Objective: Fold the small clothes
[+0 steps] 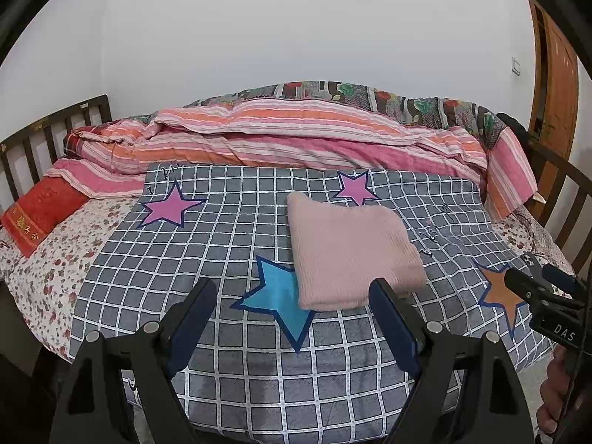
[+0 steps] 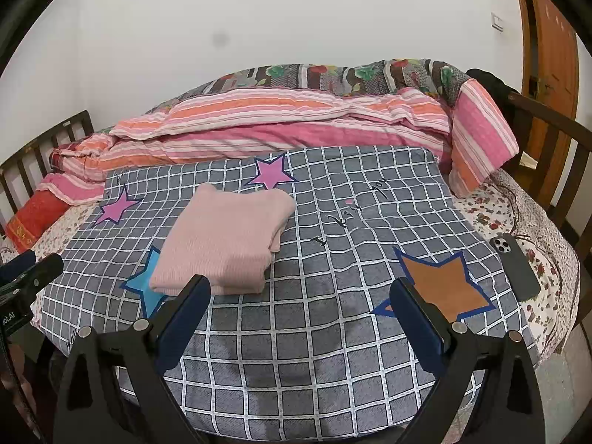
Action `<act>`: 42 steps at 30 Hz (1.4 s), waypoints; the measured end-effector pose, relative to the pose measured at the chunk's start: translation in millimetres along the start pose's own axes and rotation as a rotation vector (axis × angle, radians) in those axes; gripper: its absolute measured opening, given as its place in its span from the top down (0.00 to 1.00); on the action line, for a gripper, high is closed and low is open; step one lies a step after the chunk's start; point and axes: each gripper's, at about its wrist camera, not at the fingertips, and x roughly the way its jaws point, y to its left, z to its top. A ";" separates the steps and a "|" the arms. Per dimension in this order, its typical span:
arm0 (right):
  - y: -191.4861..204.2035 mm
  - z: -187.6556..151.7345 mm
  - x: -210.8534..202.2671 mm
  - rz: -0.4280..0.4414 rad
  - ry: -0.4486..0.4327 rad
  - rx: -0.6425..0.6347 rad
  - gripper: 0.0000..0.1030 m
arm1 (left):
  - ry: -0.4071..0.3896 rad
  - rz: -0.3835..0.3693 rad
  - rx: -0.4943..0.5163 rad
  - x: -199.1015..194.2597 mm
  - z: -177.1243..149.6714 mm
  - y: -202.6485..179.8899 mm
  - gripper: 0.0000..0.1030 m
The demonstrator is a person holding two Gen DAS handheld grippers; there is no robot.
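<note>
**Folded pink knit on the checked blanket, both tools apart**

Pink knit garment (image 1: pixel 351 251) folded into a thick rectangle, lying flat on the grey checked blanket (image 1: pixel 229 340) spread over the bed; near edge overlapping one arm of the blue star (image 1: pixel 281 299), far corner touching a pink star (image 1: pixel 355 188); a second pink star (image 1: pixel 168 209) well apart toward the left; orange star (image 2: pixel 440 285) off to the right.

Black script stitched on the blanket beside the garment, too distorted to read; "DAS" in white on the right tool's body as seen from the left wrist view; letters ending "AI" on the left tool's body in the right wrist view; gold characters on the red cushion (image 1: pixel 37 218), unreadable.

Left tool (image 1: pixel 292 307) angled downward over the blanket's near part, fingers wide apart, nothing between them, right fingertip just in front of the garment's near edge; right tool (image 2: pixel 299 301) likewise tilted down, fingers wide apart and empty, left fingertip in front of the garment's near corner.

Dark phone (image 2: pixel 516 266) face down on the floral sheet (image 2: pixel 492 218) past the blanket's right edge; striped pink quilt (image 1: pixel 296 137) bunched along the wall; wooden bed rail (image 1: pixel 48 129) and door (image 2: pixel 551 66) at the sides.
</note>
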 end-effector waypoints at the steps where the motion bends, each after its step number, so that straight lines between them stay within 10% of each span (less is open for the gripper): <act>1: 0.2 0.1 -0.2 0.000 0.000 0.001 0.07 | -0.002 0.001 0.001 -0.4 -0.3 0.4 0.19; 42: 1.1 5.2 -3.3 0.002 -0.010 0.004 0.07 | -0.014 0.010 0.000 -3.1 4.5 4.4 0.19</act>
